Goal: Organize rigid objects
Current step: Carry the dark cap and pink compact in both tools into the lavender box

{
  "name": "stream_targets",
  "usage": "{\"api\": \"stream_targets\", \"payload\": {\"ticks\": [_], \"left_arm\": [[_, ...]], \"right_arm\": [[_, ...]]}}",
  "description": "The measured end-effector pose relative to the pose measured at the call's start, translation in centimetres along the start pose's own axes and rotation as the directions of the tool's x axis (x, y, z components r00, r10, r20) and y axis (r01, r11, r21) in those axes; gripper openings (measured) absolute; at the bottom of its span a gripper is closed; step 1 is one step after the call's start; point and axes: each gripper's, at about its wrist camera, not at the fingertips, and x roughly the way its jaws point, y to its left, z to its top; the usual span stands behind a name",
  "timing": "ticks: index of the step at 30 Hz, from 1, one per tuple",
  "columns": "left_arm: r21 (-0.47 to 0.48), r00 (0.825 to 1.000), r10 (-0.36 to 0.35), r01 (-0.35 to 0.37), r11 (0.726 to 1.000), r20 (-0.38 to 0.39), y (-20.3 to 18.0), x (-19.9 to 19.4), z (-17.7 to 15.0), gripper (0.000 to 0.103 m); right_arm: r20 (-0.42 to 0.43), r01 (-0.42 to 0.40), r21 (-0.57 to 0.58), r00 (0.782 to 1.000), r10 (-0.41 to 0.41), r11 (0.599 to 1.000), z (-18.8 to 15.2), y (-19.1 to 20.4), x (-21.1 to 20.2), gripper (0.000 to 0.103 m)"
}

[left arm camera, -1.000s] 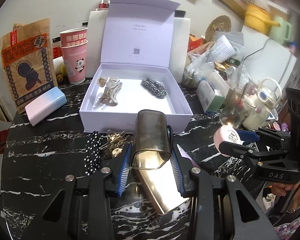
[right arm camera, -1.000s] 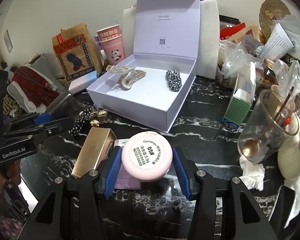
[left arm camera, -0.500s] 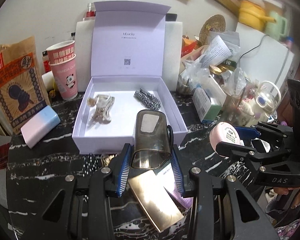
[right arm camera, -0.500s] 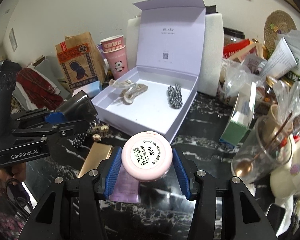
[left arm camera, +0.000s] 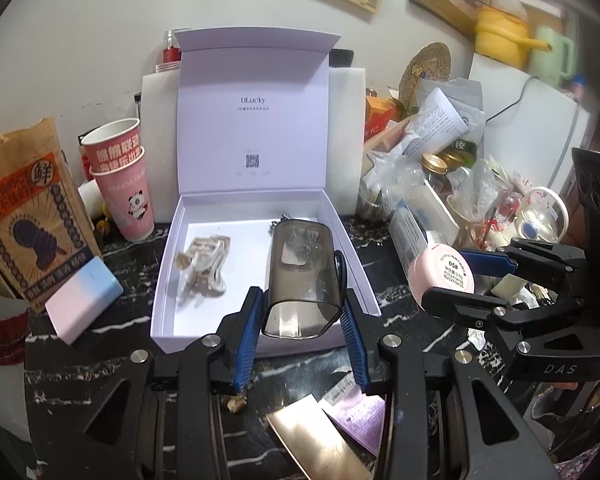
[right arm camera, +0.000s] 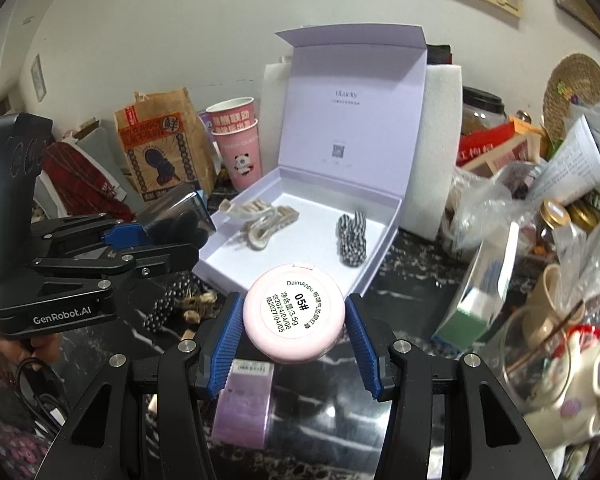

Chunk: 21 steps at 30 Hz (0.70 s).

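Observation:
An open lilac box (left arm camera: 168,272) (right arm camera: 380,236) stands on the black marble table, holding beige hair clips (left arm camera: 204,264) (right arm camera: 260,220) and a checked black-and-white scrunchie (right arm camera: 352,240). My left gripper (left arm camera: 302,320) (right arm camera: 156,236) is shut on a smoky translucent case (left arm camera: 302,280) and holds it over the box's front edge. My right gripper (right arm camera: 294,324) (left arm camera: 460,280) is shut on a round pink compact (right arm camera: 294,316) (left arm camera: 440,276), held in the air to the right of the box.
A gold flat case (left arm camera: 320,440) and a purple packet (right arm camera: 244,404) (left arm camera: 356,408) lie in front of the box. A polka-dot hair tie (right arm camera: 168,300) lies at left. Pink cups (left arm camera: 128,184), a paper bag (left arm camera: 24,212), a pastel power bank (left arm camera: 84,304) stand left; bottle clutter (right arm camera: 540,240) right.
Both grippers have risen and moved forward with their objects. The smoky case has gone from above the gold case to over the box's front edge. The compact is higher and nearer the box.

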Motion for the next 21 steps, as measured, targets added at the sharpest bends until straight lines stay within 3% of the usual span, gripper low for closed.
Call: {"api": "stream_targets", "payload": {"ticks": [21], "left_arm": [[0.037,1.000,0.007,-0.008,0.999,0.029,2.3,4.0,5.1,0.039]], "right_arm": [[0.014,0.030,-0.010,0.999,-0.030,0.999,4.9,-2.8,3.5,0.051]]}}
